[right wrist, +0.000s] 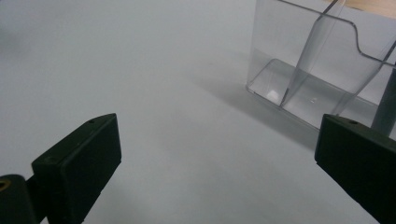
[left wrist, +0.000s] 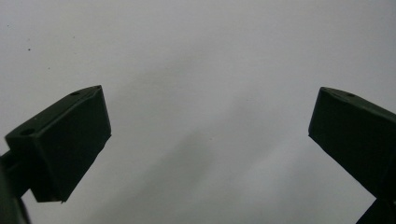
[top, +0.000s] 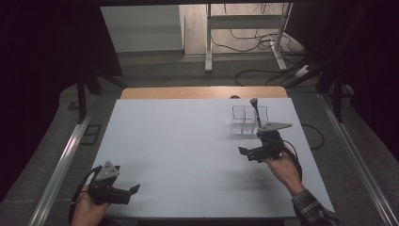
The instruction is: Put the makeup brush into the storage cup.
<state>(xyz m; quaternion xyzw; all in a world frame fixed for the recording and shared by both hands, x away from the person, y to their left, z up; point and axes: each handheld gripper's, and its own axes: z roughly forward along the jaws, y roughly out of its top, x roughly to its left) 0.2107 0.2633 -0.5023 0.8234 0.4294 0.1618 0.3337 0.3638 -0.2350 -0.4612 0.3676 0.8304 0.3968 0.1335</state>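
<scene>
Both grippers, left (top: 134,189) & right (top: 243,151), gape wide, empty; approach clear plastic divided holder (top: 248,119) w/ dark upright tool (top: 256,112) slowly, jaws square.

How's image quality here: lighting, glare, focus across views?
High view: dim, dark surround, white table evenly lit. Left gripper view: soft shadows, left gripper jaws slightly blurred. Right gripper view: small glints on the clear organizer, its shadow falling left.

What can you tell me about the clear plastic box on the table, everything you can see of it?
The clear plastic box stands upright on the white table, toward its far right part, just beyond the right hand-held gripper. It looks like transparent acrylic, open at the top, split by a divider into compartments. A dark utensil handle stands in the right compartment, leaning slightly. The other compartment looks empty.
</scene>
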